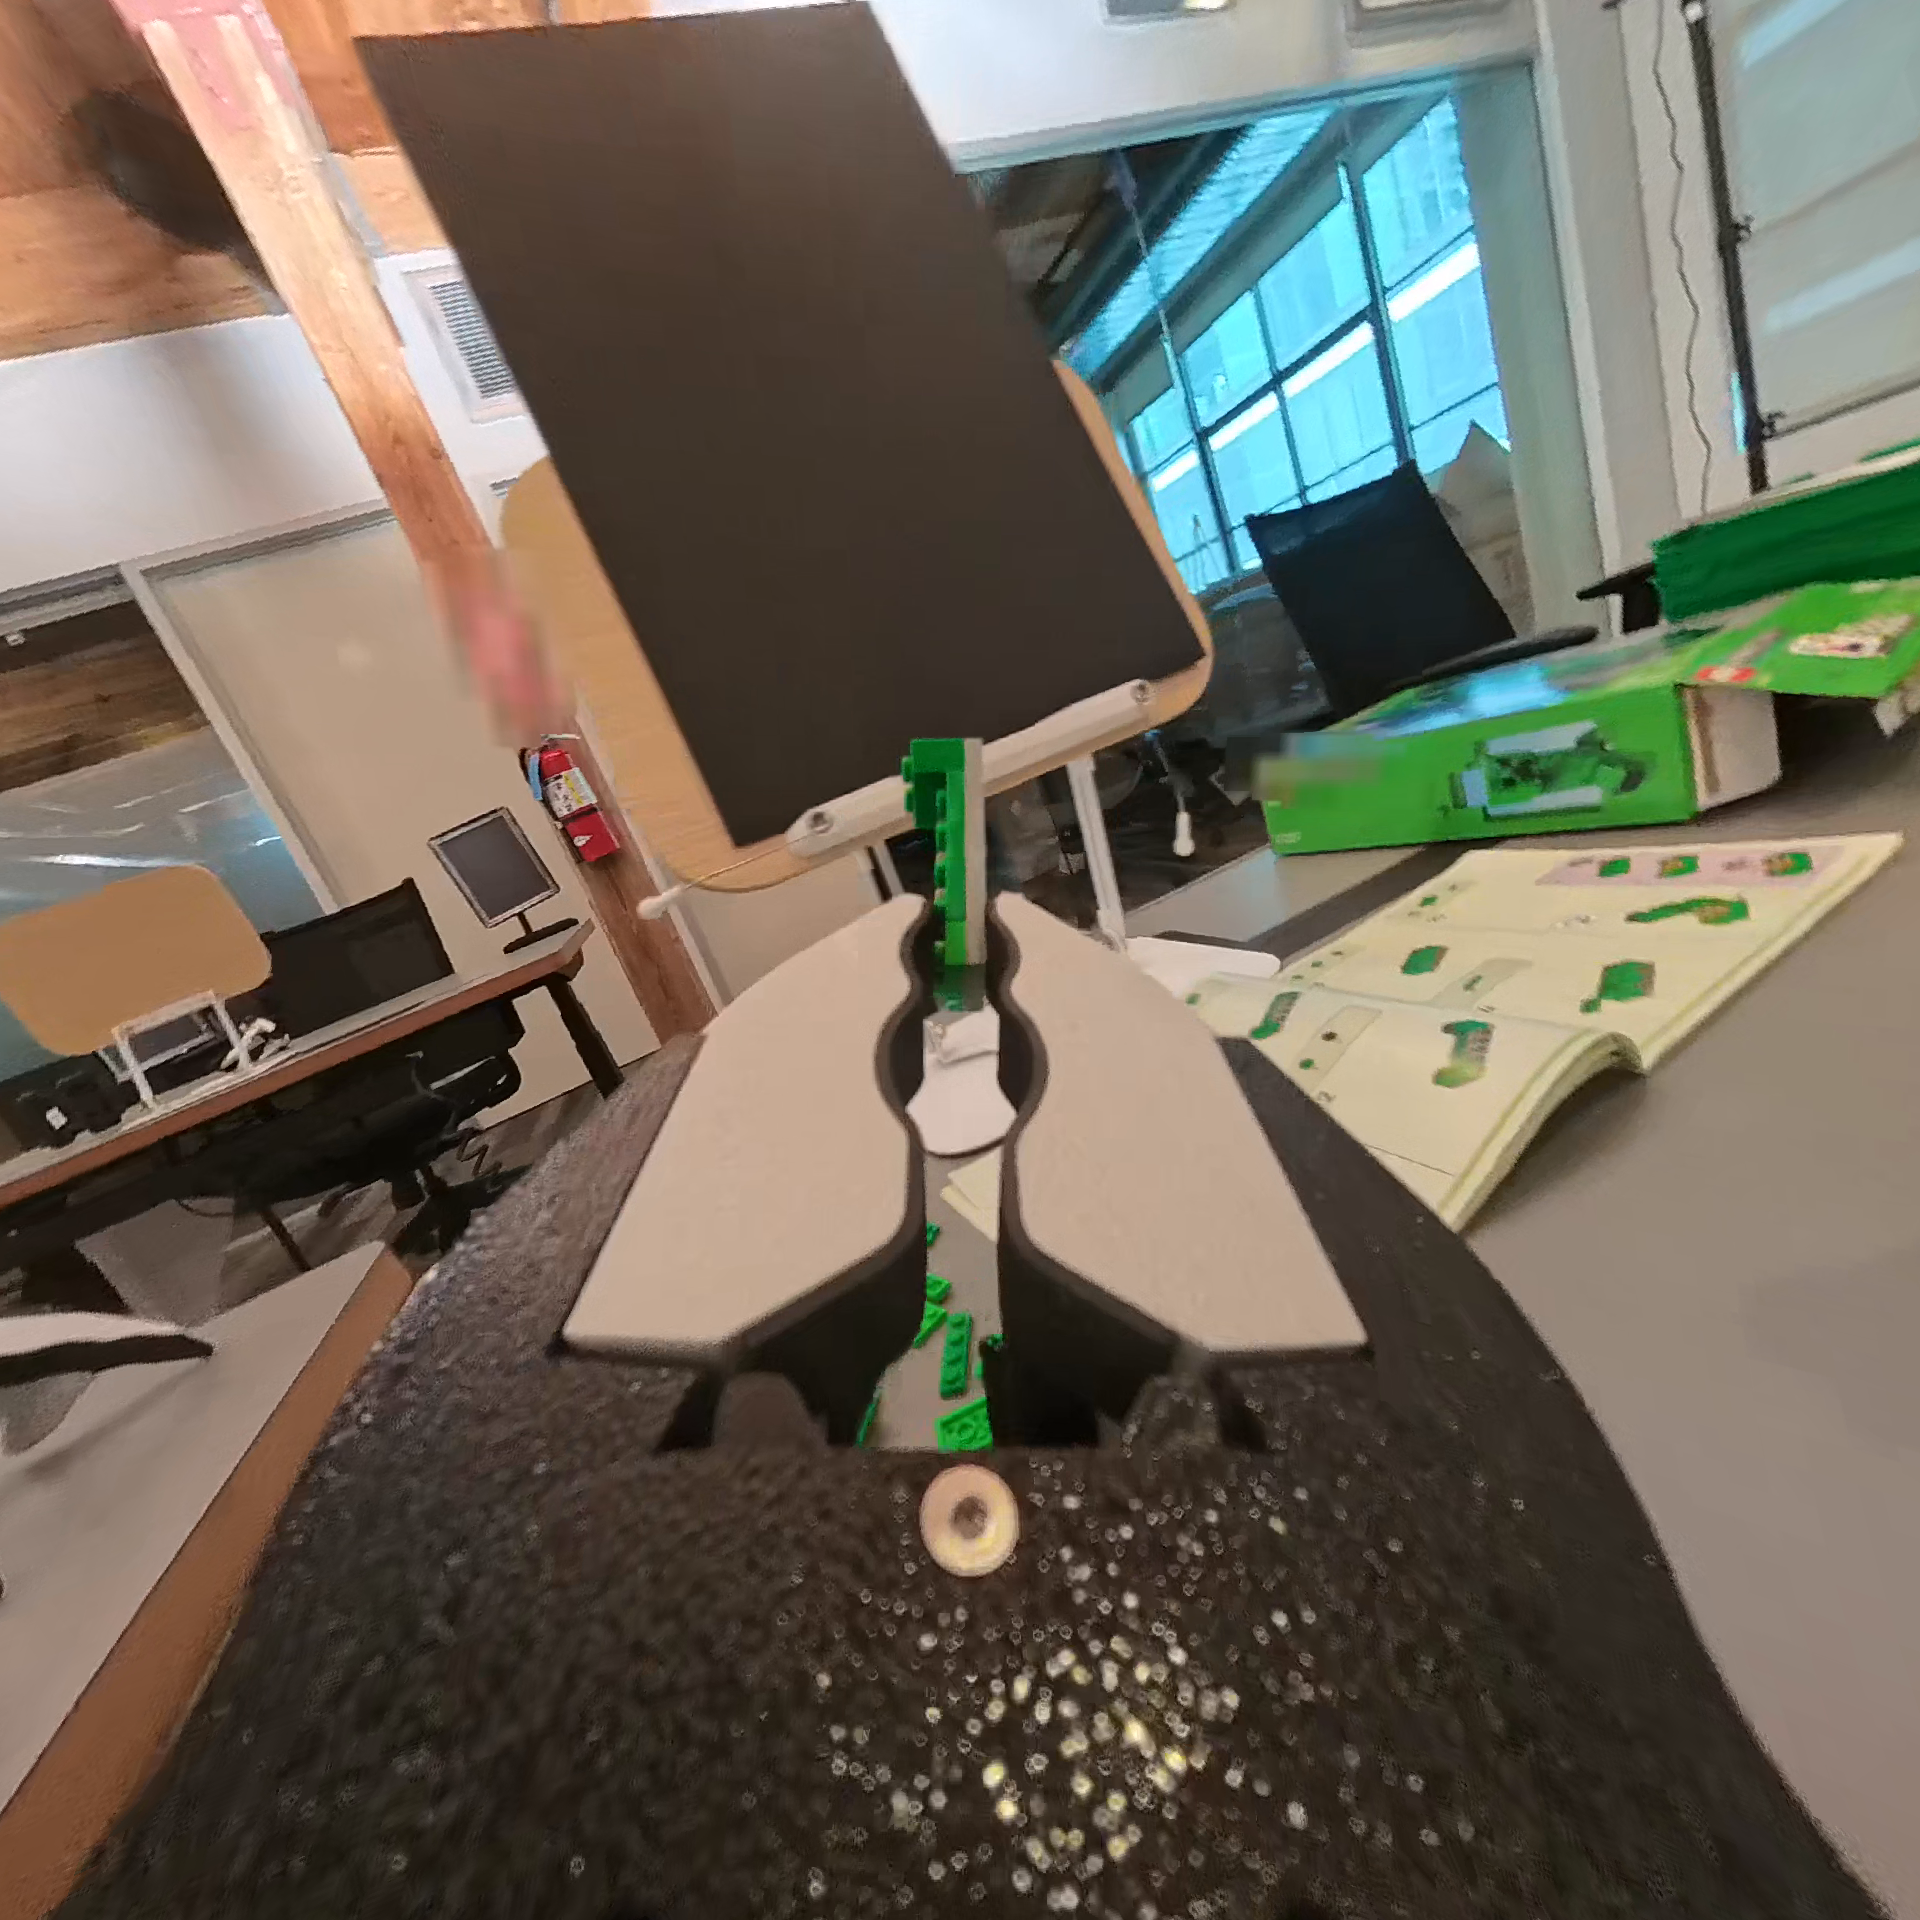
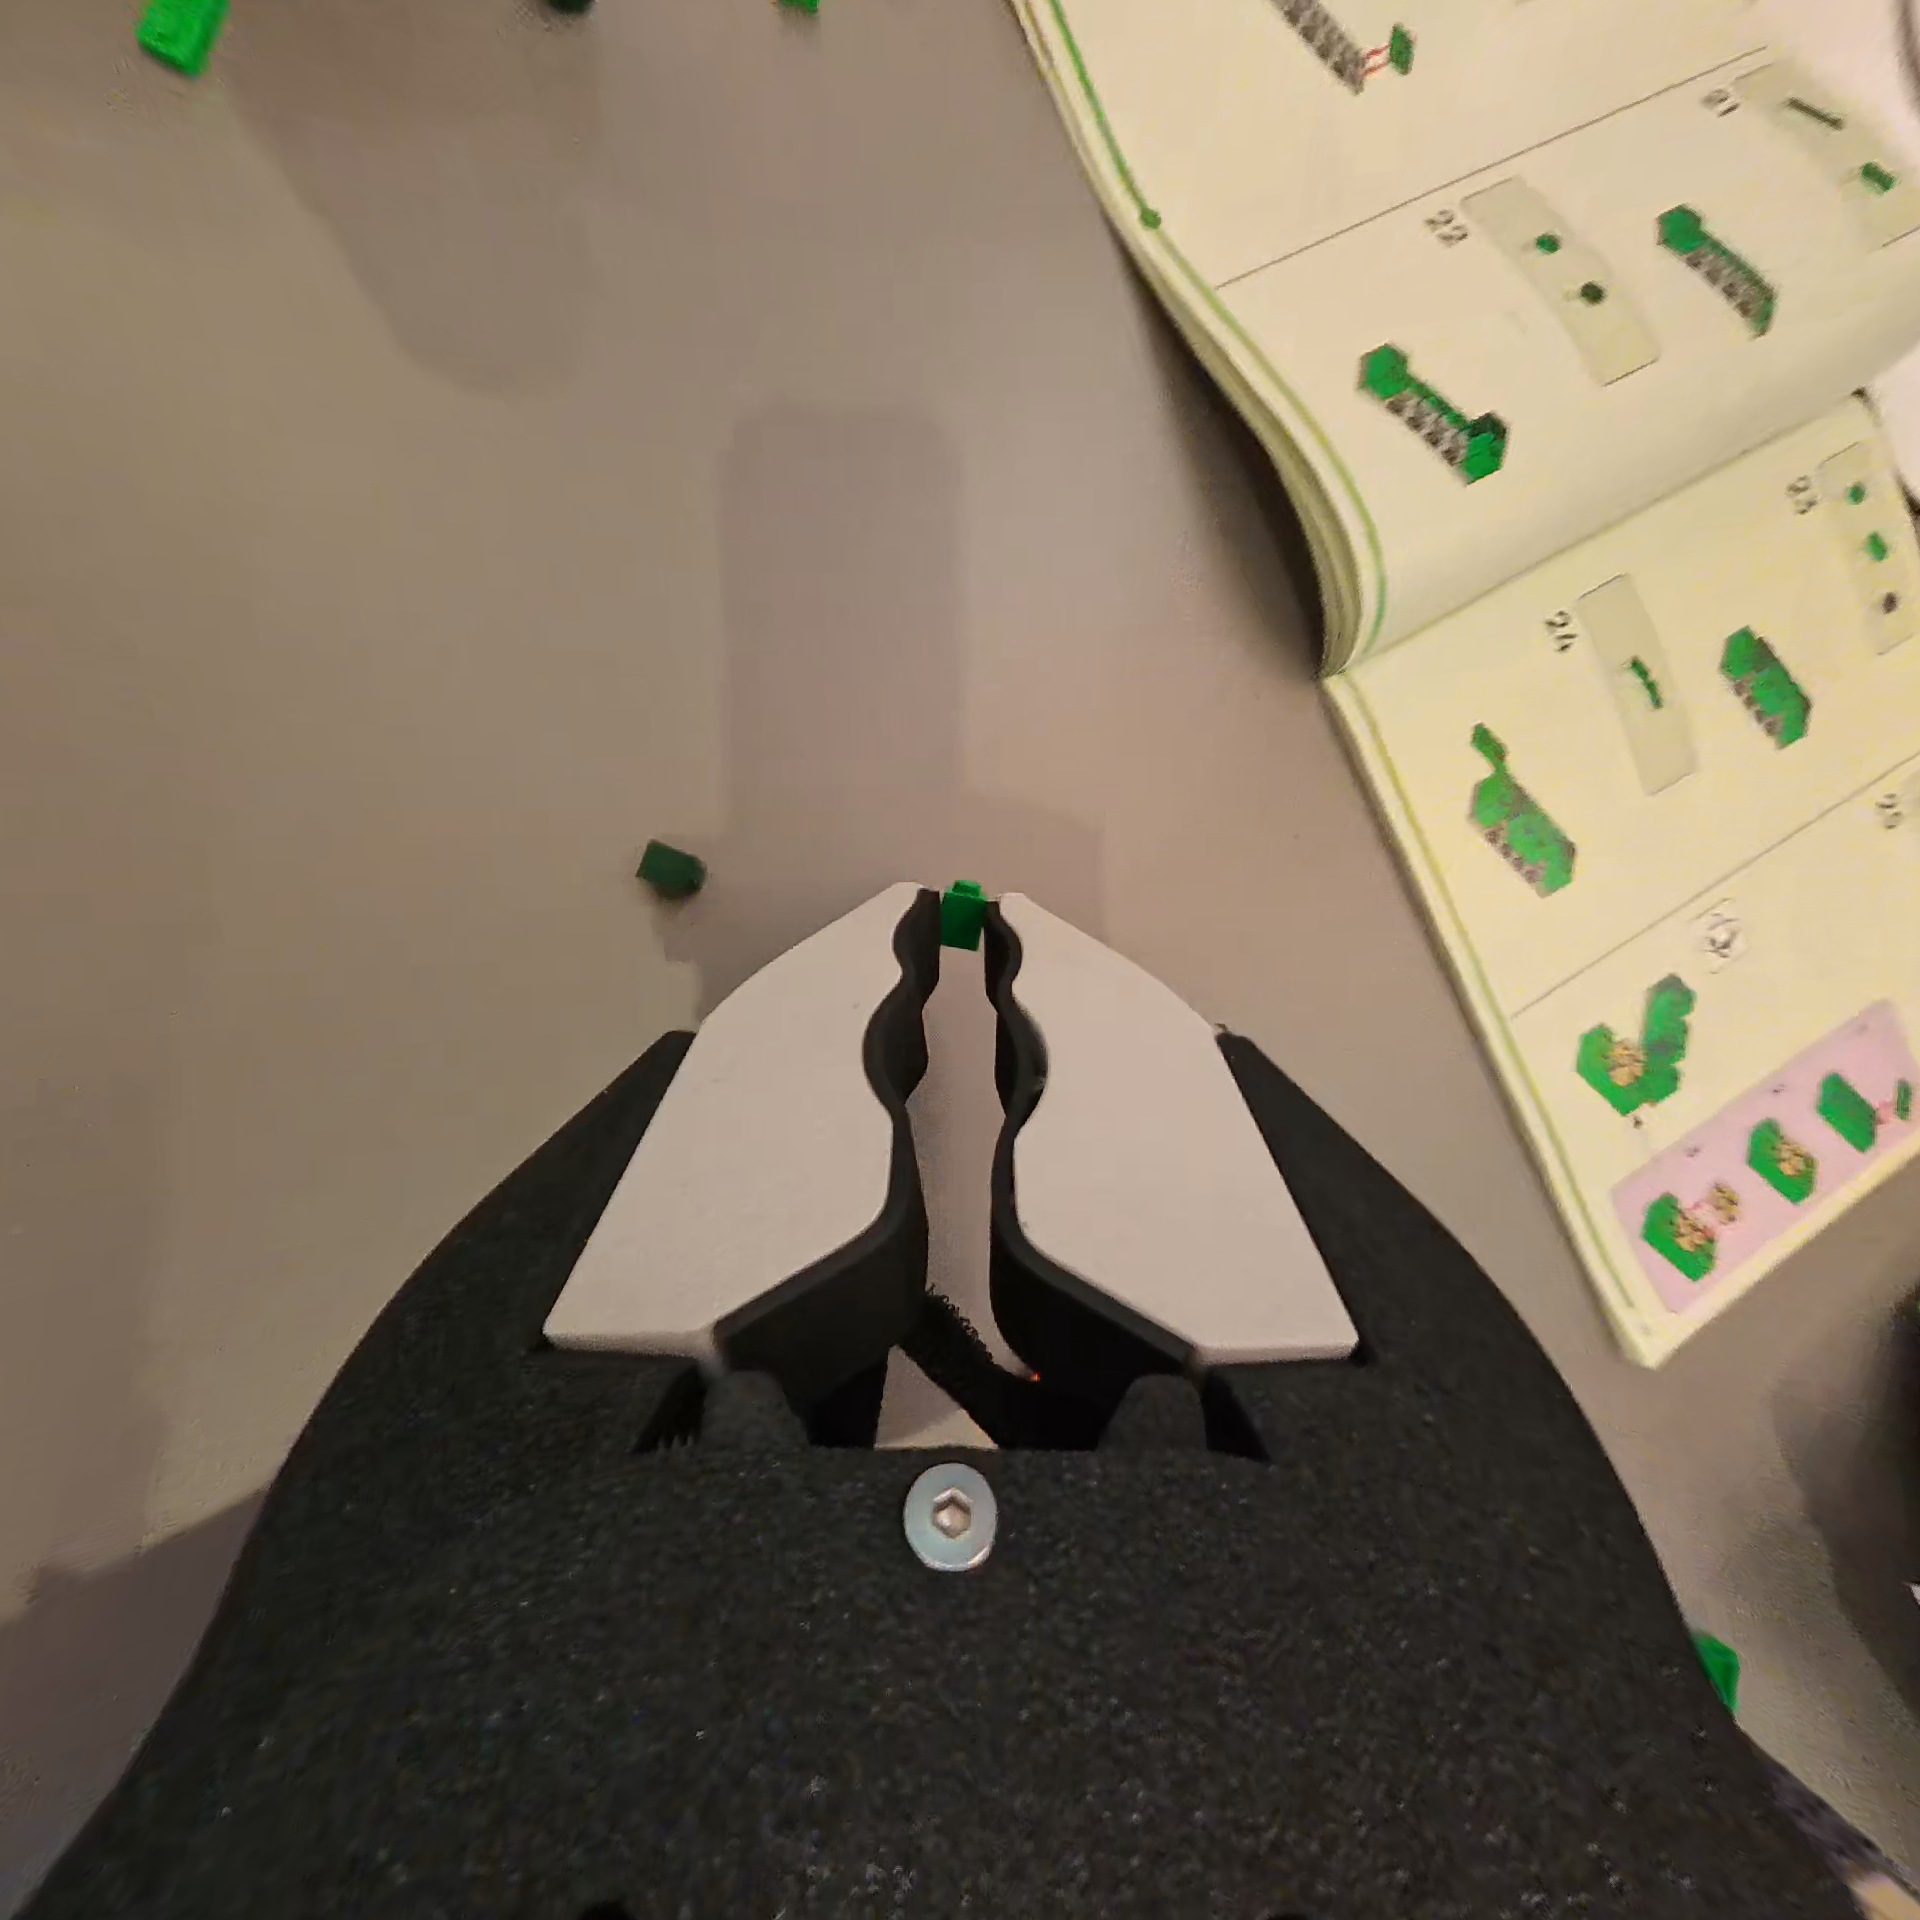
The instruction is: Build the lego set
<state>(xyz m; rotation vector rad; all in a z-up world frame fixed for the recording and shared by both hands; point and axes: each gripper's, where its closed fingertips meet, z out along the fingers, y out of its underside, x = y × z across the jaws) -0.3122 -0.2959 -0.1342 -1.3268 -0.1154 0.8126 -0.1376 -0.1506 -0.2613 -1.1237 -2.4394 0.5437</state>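
My left gripper (image 1: 961, 914) is shut on a green and grey lego assembly (image 1: 948, 842), held upright above the table with its studs facing left. Loose green lego pieces (image 1: 956, 1351) lie on the table below it, seen through the gap between the fingers. My right gripper (image 2: 961, 904) is shut on a small green brick (image 2: 961, 916), pinched at the fingertips above the grey table (image 2: 416, 520). A small dark green piece (image 2: 671, 868) lies on the table just left of the right gripper's tips.
An open instruction booklet (image 1: 1538, 997) lies to the right; it also shows in the right wrist view (image 2: 1621, 623). A green lego box (image 1: 1507, 769) lies beyond it. A dark panel on a stand (image 1: 769, 436) rises behind the assembly. More green pieces (image 2: 182, 31) lie at the table's far left. The tips of one gripper are about 25 cm away from the tips of the other.
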